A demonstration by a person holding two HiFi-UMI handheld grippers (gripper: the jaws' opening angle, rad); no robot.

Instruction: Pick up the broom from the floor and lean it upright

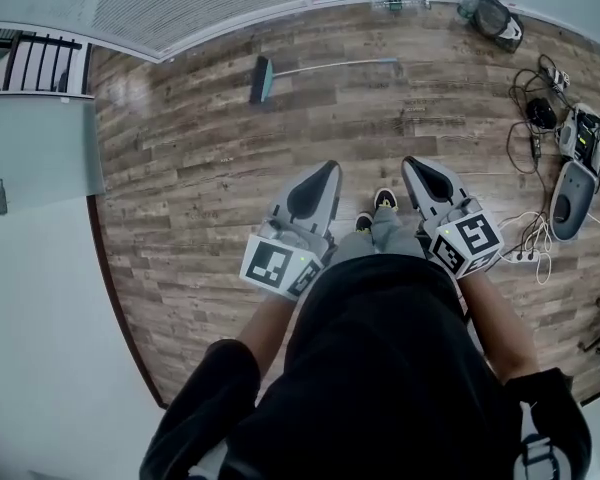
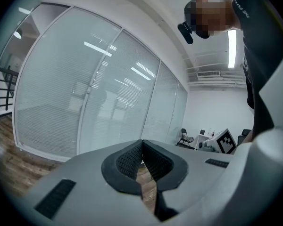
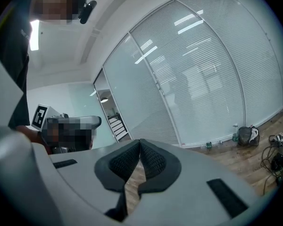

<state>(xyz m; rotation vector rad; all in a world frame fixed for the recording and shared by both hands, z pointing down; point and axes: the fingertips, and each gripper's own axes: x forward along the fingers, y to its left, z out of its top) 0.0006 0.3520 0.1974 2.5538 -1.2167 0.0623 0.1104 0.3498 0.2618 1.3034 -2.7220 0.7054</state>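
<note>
Broom lies flat on floor, along glass wall and close to it. Grippers well back from wall.

Left gripper, right gripper: jaws clenched, nothing between.

Broom likely light, handle stiff, head-heavy. Best hold: mid-handle.

No readable writing; marker cubes only.

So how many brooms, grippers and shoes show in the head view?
Broom: 1
Grippers: 2, left gripper, right gripper
Shoes: 2, one, the other
Total: 5
</note>
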